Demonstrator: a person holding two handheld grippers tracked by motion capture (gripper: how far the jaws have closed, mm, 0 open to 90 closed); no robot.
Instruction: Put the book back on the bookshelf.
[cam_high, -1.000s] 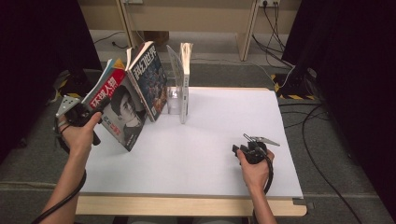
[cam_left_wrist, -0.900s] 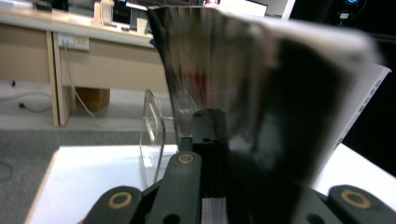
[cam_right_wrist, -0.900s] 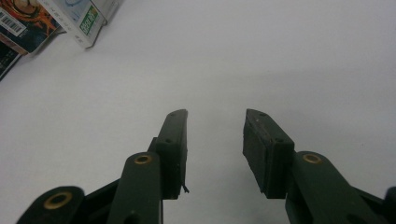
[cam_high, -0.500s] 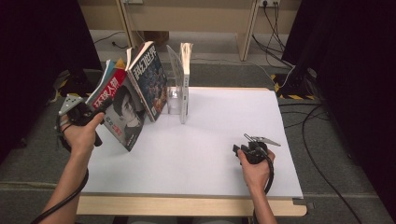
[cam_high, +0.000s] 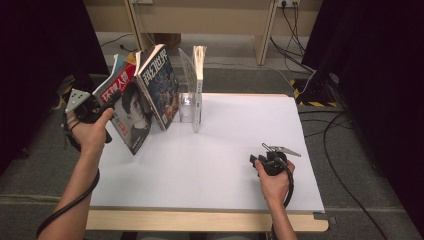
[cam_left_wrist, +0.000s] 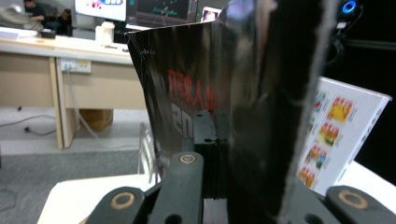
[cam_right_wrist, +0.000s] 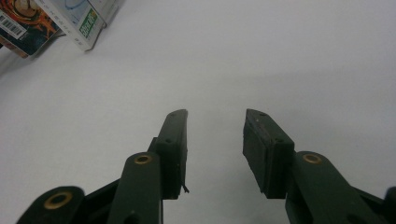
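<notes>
Since the earlier frame the left gripper (cam_high: 107, 102), clamped on the red magazine (cam_high: 125, 107), has lifted it slightly at the table's (cam_high: 225, 165) ten o'clock, judged barely begun, while the right gripper (cam_high: 260, 160) rests part open, empty, at four o'clock.

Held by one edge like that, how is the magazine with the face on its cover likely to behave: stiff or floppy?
Probably floppy: the magazine is thin and glossy, clamped only at its edge by the left gripper, so it may sag or swing. The sheen hints it could slip between the fingers. It looks light, and the neighbouring blue magazine leans, so it might tip once support goes.
</notes>
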